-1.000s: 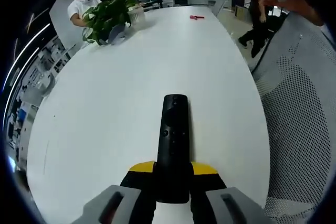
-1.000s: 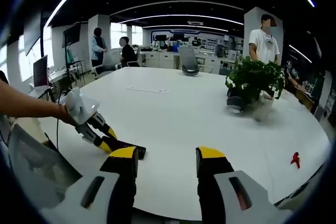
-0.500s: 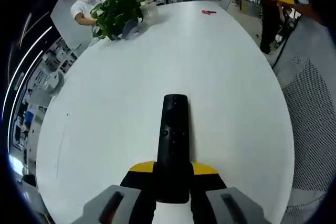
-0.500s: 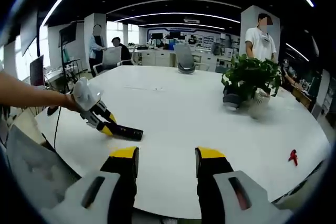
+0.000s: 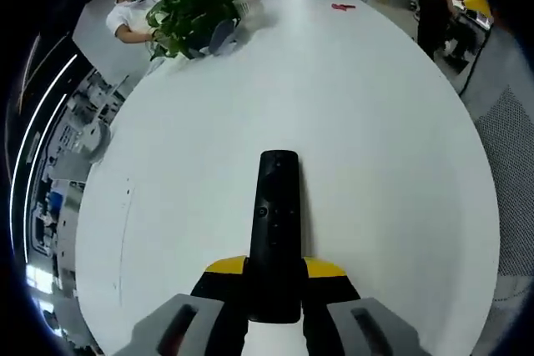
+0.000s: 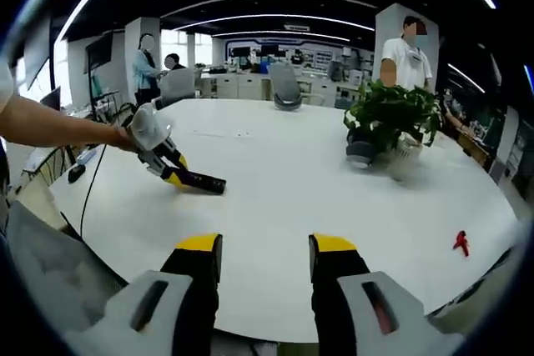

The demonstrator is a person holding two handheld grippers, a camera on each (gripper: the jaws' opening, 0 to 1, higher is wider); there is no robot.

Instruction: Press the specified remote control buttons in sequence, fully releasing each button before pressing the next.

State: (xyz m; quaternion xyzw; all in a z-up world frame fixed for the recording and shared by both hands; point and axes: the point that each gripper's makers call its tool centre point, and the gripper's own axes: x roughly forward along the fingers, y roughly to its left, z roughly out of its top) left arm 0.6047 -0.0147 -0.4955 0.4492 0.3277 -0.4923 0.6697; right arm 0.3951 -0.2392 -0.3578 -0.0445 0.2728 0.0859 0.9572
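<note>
Remote (image 5: 276,231): black, slim, clamped at its near end between the 2 yellow-tipped jaws of the left gripper (image 5: 275,277), far end pointing out over the white table (image 5: 350,97); buttons face up in the left gripper view, with a round pad near the middle of the body. Seen also from the right gripper view as a dark bar (image 6: 204,181) held by the left gripper (image 6: 177,174) low over the table, touching or just above the top — cannot tell which. Right gripper (image 6: 265,256): jaws apart, nothing between them, hanging near the table edge and well apart from the remote. Potted plant (image 6: 390,122) and small red object (image 6: 460,243): on the far side, away from both grippers. Several people standing or seated beyond the table. Risks, as judged from this layout: long approach for the right gripper, hence a chance of landing on the wrong button or bridging 2 neighbours with a broad jaw tip; remote held only at 1 end, hence likely to pivot or slide in the grip under a downward push unless resting flat on the table; press with spread jaws likely imprecise, 1 tip or a closed pair probably safer; incomplete lift between presses likely to merge 2 presses into 1; swinging either hand risks losing the remote from sight.
</note>
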